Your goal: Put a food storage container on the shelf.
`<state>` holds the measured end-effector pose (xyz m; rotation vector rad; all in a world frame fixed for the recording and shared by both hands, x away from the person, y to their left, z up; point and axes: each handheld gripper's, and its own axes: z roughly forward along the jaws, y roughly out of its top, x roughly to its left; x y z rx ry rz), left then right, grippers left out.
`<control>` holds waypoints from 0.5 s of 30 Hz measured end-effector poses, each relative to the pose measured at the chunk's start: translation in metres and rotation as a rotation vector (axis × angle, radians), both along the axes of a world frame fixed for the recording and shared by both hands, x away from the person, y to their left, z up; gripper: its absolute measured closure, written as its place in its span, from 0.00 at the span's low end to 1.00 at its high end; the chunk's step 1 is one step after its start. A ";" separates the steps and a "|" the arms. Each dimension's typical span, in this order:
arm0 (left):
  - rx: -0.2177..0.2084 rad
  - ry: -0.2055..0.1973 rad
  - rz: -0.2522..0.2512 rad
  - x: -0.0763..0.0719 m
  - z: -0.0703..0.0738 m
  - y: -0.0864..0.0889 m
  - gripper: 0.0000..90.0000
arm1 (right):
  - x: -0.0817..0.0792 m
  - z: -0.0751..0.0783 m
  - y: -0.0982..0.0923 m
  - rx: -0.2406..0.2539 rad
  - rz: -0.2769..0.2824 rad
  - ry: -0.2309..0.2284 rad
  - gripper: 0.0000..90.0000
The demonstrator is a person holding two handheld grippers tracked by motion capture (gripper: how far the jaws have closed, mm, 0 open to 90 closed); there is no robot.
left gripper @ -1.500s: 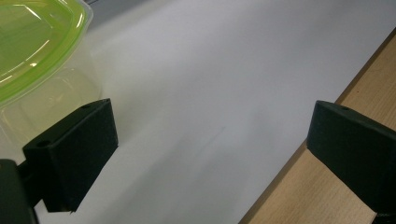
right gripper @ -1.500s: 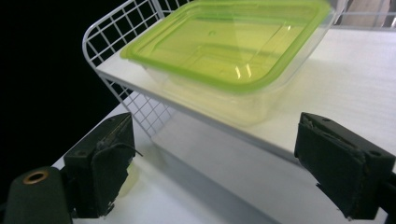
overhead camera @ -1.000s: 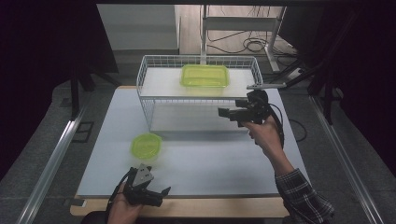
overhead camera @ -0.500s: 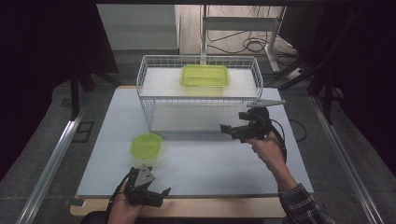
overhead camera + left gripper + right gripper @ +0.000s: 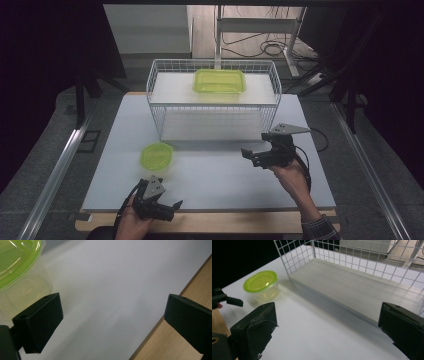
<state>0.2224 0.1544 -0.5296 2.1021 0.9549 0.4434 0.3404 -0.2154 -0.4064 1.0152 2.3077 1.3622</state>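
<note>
- Work in hand, as judged: green-lidded tubs being moved from the mat into the wire rack.
- Rectangular tub [image 5: 219, 81]: green lid on, lying on the upper shelf of the wire rack [image 5: 160, 107], toward the back and slightly right of centre. Taken as done.
- Round tub [image 5: 156, 156]: clear body, green lid on, upright on the white mat [image 5: 215, 180], in front of the rack's left end and apart from it. Taken as left to do.
- Lower shelf [image 5: 352, 287] of the rack: bare grey board, nothing on it.
- Left gripper [image 5: 160, 206]: near the front edge of the mat, just this side of the round tub; jaws spread wide, nothing between them; tub close beside one jaw in the left gripper view, contact not certain.
- Right gripper [image 5: 257, 156]: above the mat in front of the rack's right end, well apart from the round tub; jaws just opened to full spread, nothing between them; pointed across the mat toward the round tub.
- Progress, as judged: one of two tubs stowed; remaining steps are closing on the round tub, lifting it and setting it in the rack.
</note>
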 end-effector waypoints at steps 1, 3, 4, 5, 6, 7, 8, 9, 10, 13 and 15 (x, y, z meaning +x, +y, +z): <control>-0.002 0.003 0.001 0.000 0.000 0.000 0.02 | -0.002 -0.002 -0.001 -0.006 0.003 -0.005 0.02; 0.000 0.003 0.000 0.000 0.000 0.000 0.02 | -0.006 -0.006 -0.002 -0.017 0.006 -0.006 0.02; 0.001 0.004 0.001 0.000 0.000 0.000 0.02 | -0.007 -0.009 -0.002 -0.019 0.010 -0.008 0.01; 0.001 0.005 0.002 0.000 0.000 0.000 0.02 | -0.009 -0.011 -0.003 -0.024 0.014 -0.005 0.01; 0.003 0.006 0.002 0.000 0.000 0.000 0.02 | -0.011 -0.014 -0.004 -0.024 0.015 0.000 0.01; 0.004 0.007 0.004 0.000 0.000 0.000 0.02 | -0.012 -0.017 -0.004 -0.024 0.017 0.004 0.01; 0.003 0.010 0.004 0.000 0.000 0.000 0.02 | -0.013 -0.020 -0.005 -0.027 0.018 0.007 0.01; 0.003 0.010 0.005 0.000 0.000 0.000 0.02 | -0.014 -0.023 -0.006 -0.032 0.019 0.008 0.01; 0.003 0.011 0.005 0.000 0.000 0.000 0.02 | -0.016 -0.026 -0.007 -0.034 0.019 0.007 0.01; 0.004 0.010 0.005 0.000 0.000 0.000 0.02 | -0.020 -0.033 -0.010 -0.013 0.022 0.001 0.01; 0.007 0.012 0.004 0.000 0.000 -0.001 0.02 | -0.022 -0.038 -0.012 -0.001 0.027 0.004 0.01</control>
